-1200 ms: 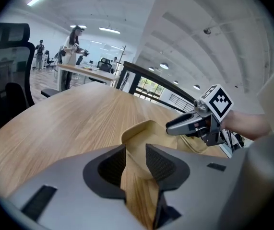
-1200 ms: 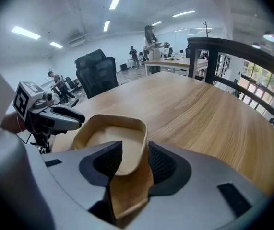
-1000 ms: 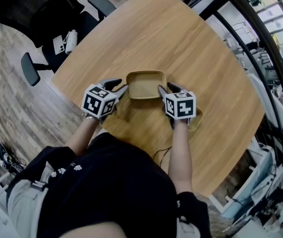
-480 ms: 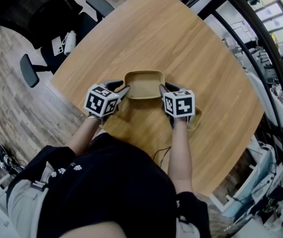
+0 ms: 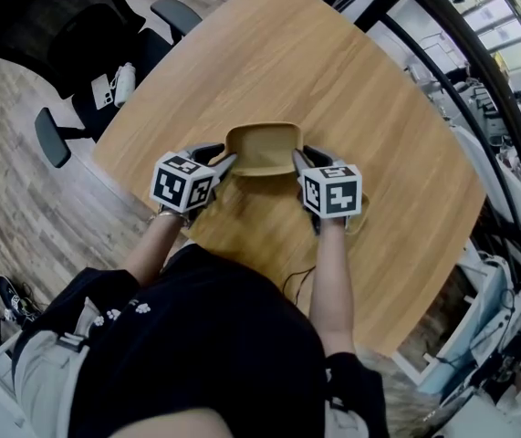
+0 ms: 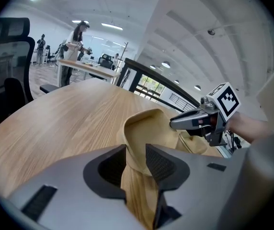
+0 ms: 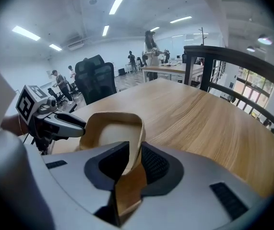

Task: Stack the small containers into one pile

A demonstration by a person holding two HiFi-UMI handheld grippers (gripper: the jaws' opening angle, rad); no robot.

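Note:
A tan, shallow, square-ish container (image 5: 262, 149) sits near the front of the round wooden table (image 5: 333, 71), between my two grippers. My left gripper (image 5: 226, 162) is shut on its left rim (image 6: 137, 143), the rim pinched between the dark pads (image 6: 160, 164). My right gripper (image 5: 302, 161) has just been closing its jaws on the right rim (image 7: 136, 138), and its pads (image 7: 153, 164) now press on that wall. A second tan container (image 5: 362, 223) lies mostly hidden under my right gripper's marker cube; it also shows behind the first container (image 6: 194, 142).
A black office chair (image 5: 59, 26) stands off the table's left edge, with a white bottle (image 5: 125, 78) on its seat. A dark curved railing (image 5: 479, 89) runs past the table's right side. My own body crowds the near table edge.
The right gripper's jaws have narrowed onto the container's right rim. Both hands and the container stay almost where they were.

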